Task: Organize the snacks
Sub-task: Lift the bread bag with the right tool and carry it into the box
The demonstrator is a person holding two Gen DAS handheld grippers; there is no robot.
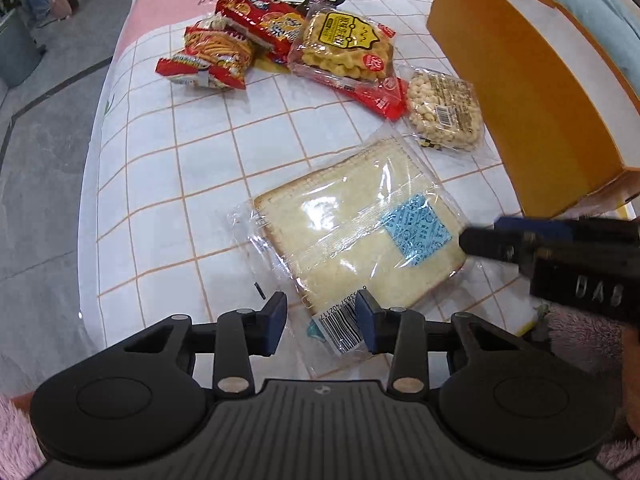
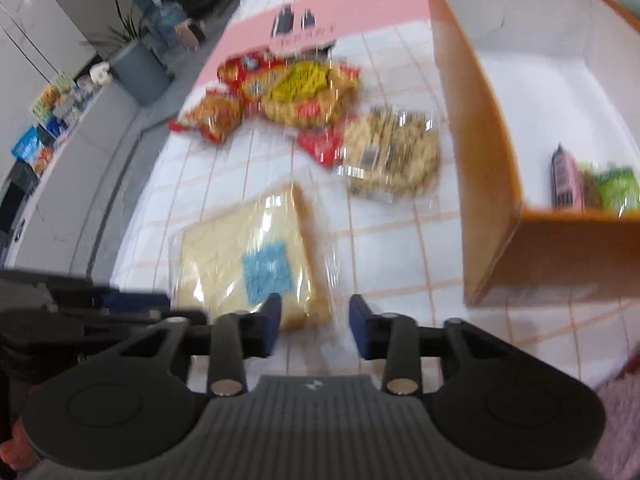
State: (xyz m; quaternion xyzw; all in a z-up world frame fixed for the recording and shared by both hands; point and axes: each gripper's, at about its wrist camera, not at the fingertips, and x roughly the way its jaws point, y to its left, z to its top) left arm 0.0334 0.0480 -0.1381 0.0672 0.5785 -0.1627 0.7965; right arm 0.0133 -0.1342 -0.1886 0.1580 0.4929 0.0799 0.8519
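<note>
A clear-wrapped bread slice packet (image 1: 356, 236) (image 2: 248, 264) with a blue label lies on the checked tablecloth (image 1: 192, 152). My left gripper (image 1: 322, 326) stands open at the packet's near corner, and the barcode flap of the wrapper lies between its blue pads without being squeezed. My right gripper (image 2: 316, 328) is open too, its fingers either side of the packet's other near corner. In the left wrist view the right gripper (image 1: 480, 242) reaches in from the right over the blue label. The right wrist view is blurred.
An orange box (image 1: 540, 100) (image 2: 480, 160) stands at the right, holding a pink packet (image 2: 564, 180) and a green packet (image 2: 616, 188). Further back lie a bag of small biscuits (image 1: 444, 108), a waffle packet (image 1: 344, 48), red cracker packets (image 1: 260, 16) and a noodle snack bag (image 1: 218, 52).
</note>
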